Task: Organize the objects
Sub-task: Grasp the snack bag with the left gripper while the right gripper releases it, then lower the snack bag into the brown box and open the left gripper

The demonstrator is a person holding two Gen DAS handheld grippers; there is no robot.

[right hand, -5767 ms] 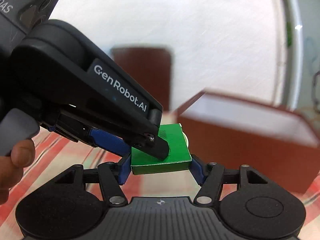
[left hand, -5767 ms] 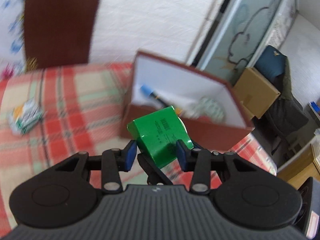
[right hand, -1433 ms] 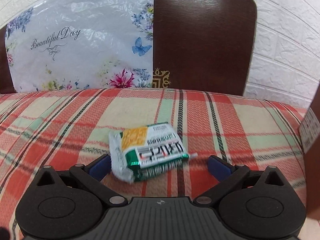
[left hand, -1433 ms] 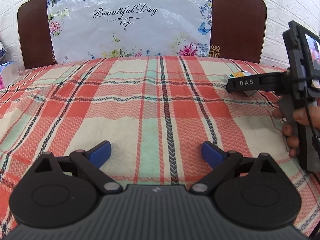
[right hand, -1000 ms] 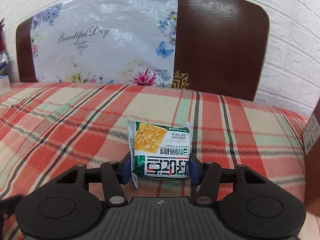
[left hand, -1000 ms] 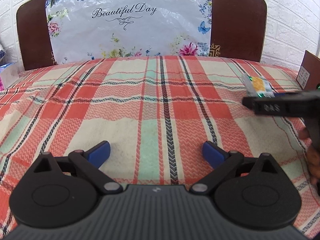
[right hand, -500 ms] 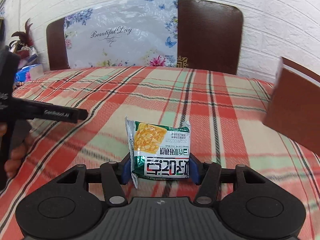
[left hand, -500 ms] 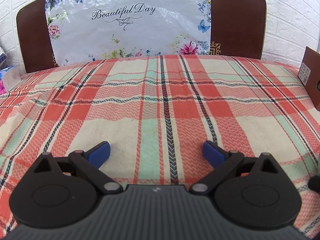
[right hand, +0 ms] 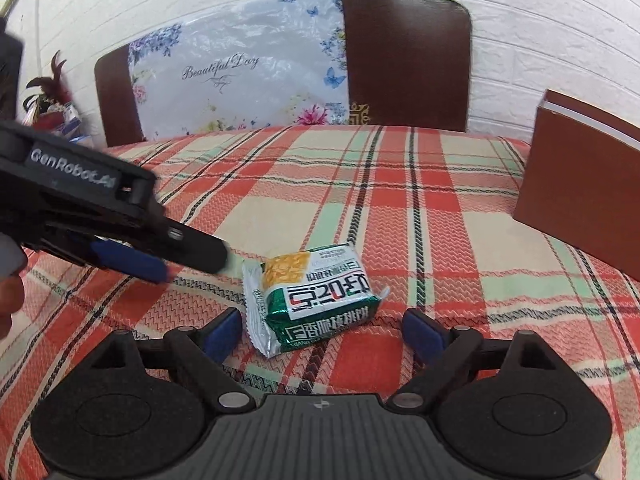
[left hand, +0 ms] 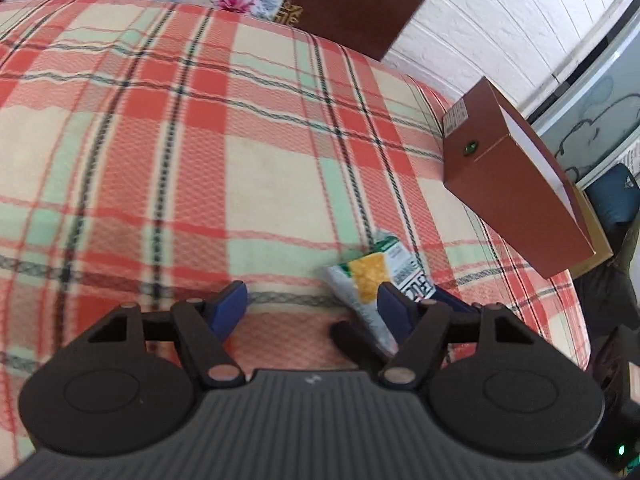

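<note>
A green and white snack packet (right hand: 316, 300) with a yellow picture lies flat on the plaid tablecloth (right hand: 400, 208). My right gripper (right hand: 323, 334) straddles it with jaws opening; neither blue pad touches it. My left gripper (right hand: 188, 262) reaches in from the left, tips just short of the packet's left end. In the left wrist view the packet (left hand: 372, 276) shows beside and behind the right fingertip of the left gripper (left hand: 312, 307). That gripper's jaws are closing, with only cloth squarely between them.
A brown open-topped box (right hand: 580, 184) stands at the table's right end, by the edge (left hand: 512, 184). A dark chair back (right hand: 404, 64) with a floral plastic sheet (right hand: 240, 76) rises behind the table. A hand (right hand: 8, 292) holds the left gripper.
The right gripper has let go of the packet, which now lies on the cloth. The left gripper has swung right and down toward it, its jaws narrower than before.
</note>
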